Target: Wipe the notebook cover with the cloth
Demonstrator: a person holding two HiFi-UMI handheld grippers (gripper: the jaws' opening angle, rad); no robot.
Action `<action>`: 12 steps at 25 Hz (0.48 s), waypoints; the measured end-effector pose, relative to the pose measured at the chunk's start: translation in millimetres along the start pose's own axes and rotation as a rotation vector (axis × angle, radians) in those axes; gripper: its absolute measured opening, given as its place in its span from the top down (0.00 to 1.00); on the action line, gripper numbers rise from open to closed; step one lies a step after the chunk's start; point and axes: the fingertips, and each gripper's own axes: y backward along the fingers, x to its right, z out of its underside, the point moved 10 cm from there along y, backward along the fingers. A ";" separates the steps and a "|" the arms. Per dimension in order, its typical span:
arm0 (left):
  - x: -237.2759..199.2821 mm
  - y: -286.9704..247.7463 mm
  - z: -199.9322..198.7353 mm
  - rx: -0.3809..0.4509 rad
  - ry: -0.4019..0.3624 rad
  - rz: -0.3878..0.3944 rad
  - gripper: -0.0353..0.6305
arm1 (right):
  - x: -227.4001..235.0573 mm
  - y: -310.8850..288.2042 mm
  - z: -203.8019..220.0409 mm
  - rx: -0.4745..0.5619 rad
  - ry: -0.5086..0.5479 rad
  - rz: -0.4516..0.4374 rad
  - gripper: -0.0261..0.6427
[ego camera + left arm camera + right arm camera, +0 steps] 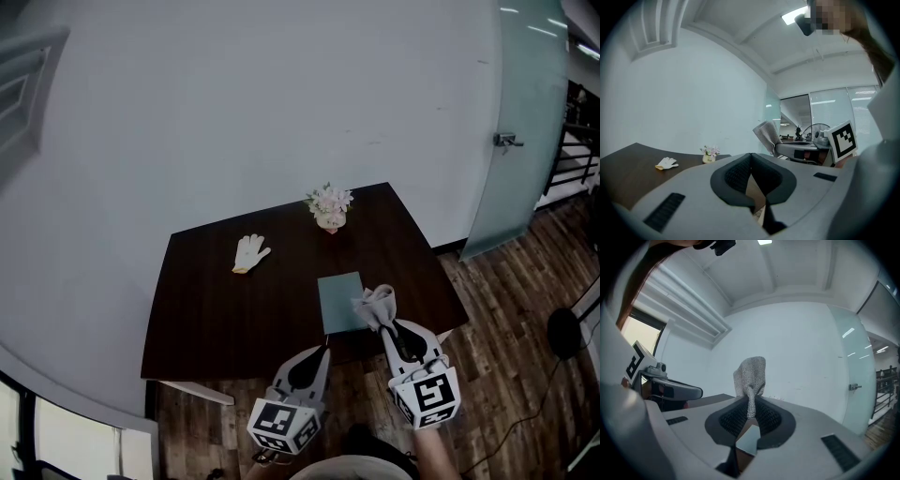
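Observation:
A teal notebook (337,302) lies flat near the front edge of the dark table (216,309). My right gripper (387,323) is shut on a grey cloth (376,305), which bunches up over the notebook's right edge. In the right gripper view the cloth (751,377) stands up from the closed jaws of the right gripper (750,401), and a bit of the notebook (749,440) shows beneath them. My left gripper (324,350) hovers at the notebook's near edge. Its jaws are shut with nothing in them in the left gripper view (751,157), where the cloth (767,133) shows to the right.
A white glove (249,253) lies on the table's left part, and a small pot of flowers (329,207) stands at the far edge. A frosted glass door (525,122) is on the right, with wooden floor (506,375) around the table.

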 end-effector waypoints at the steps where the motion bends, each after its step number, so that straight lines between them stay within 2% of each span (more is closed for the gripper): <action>1: -2.8 -9.7 -0.9 -0.003 0.000 -0.004 0.92 | 6.6 -8.0 0.9 -0.002 0.004 -0.006 0.89; 7: -23.3 -59.3 -0.3 -0.020 0.016 -0.028 0.92 | 43.0 -55.7 8.0 -0.044 0.025 -0.040 0.89; 12: -39.1 -83.8 5.3 -0.048 0.025 -0.035 0.92 | 57.8 -91.5 16.6 -0.079 0.093 -0.074 0.89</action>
